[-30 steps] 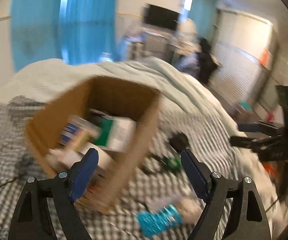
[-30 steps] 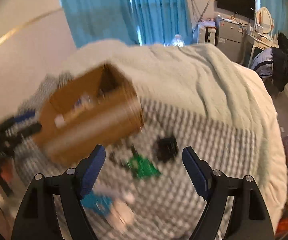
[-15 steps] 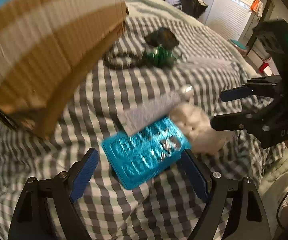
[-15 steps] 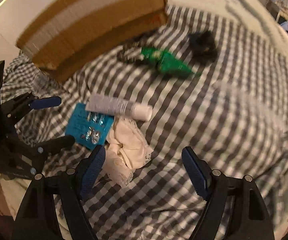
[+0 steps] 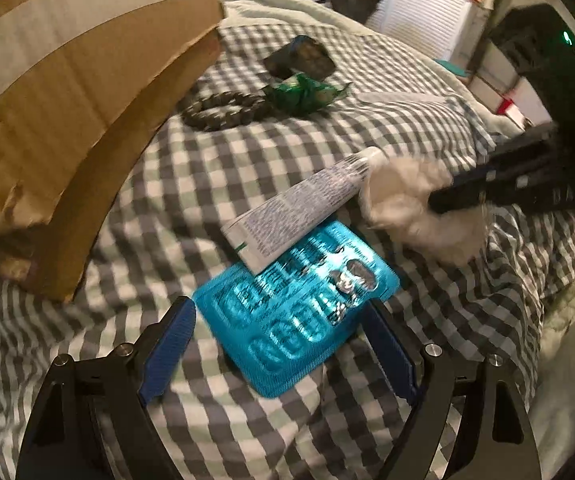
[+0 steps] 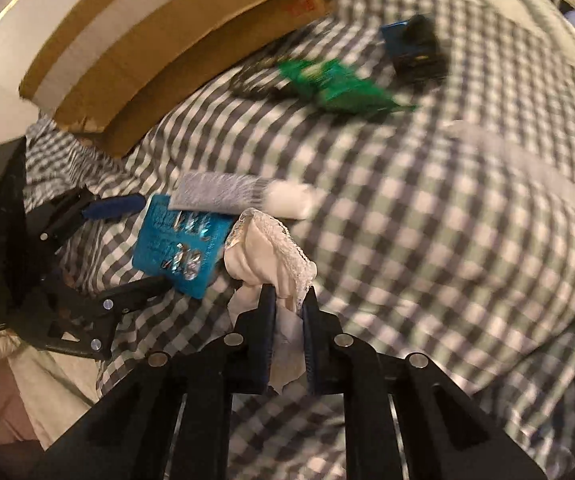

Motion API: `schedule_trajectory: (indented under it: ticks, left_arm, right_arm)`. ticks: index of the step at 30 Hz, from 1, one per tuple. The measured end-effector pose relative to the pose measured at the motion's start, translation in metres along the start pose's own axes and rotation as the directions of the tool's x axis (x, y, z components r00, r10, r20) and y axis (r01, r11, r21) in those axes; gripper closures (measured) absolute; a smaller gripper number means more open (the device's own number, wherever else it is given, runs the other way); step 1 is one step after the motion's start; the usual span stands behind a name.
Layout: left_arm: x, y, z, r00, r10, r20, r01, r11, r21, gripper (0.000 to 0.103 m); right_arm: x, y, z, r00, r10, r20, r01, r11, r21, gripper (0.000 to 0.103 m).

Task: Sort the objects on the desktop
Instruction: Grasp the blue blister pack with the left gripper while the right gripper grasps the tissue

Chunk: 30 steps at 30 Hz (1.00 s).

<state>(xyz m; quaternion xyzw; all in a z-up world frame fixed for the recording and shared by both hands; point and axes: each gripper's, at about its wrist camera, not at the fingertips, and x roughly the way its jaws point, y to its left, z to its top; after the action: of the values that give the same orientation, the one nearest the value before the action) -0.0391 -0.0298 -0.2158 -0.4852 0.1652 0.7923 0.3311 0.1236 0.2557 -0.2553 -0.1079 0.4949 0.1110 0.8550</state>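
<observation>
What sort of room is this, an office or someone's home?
Most likely a bedroom at home. The things lie on a checked bedsheet over a soft bed, with a pale blanket beyond it, and white slatted doors, perhaps a wardrobe, stand at the back.

We saw a teal blister pack flat on the checked bedspread, a white tube overlapping it, lace-edged cloth beside.
</observation>
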Motion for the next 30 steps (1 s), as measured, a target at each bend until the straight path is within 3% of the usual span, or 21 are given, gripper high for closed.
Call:
schedule_trajectory:
  ticks: [6, 11, 17, 19, 23, 30]
  left_arm:
    - [0.013, 0.004, 0.011, 0.998, -0.06, 0.0, 0.06, 0.991, 0.121, 0.008]
    - [0.02, 0.012, 0.014, 0.994, -0.11, 0.006, 0.109, 0.987, 0.114, 0.0]
    - [0.02, -0.007, 0.004, 0.993, -0.116, -0.034, 0.121, 0.975, 0.189, 0.0]
    - [0.017, -0.014, 0.0, 0.988, -0.144, -0.058, 0.153, 0.969, 0.196, 0.0]
    - [0.01, -0.028, -0.007, 0.96, -0.256, -0.112, 0.272, 0.948, 0.166, 0.0]
    - [0.019, -0.023, 0.005, 0.978, -0.183, -0.097, 0.194, 0.974, 0.12, 0.0]
  right_arm:
    - [-0.021, -0.021, 0.007, 0.999, -0.005, 0.04, 0.003, 0.998, 0.061, 0.091]
    - [-0.017, -0.016, 0.013, 0.999, 0.005, 0.037, -0.007, 0.998, 0.066, 0.091]
    - [-0.016, -0.017, 0.015, 0.999, 0.008, 0.033, -0.011, 0.998, 0.067, 0.091]
    - [-0.017, -0.017, 0.016, 0.999, 0.007, 0.036, -0.01, 0.998, 0.07, 0.091]
    - [-0.02, -0.021, 0.015, 0.999, 0.009, 0.043, -0.013, 0.997, 0.077, 0.091]
    - [-0.021, -0.026, 0.013, 0.999, 0.028, 0.037, -0.031, 0.997, 0.072, 0.09]
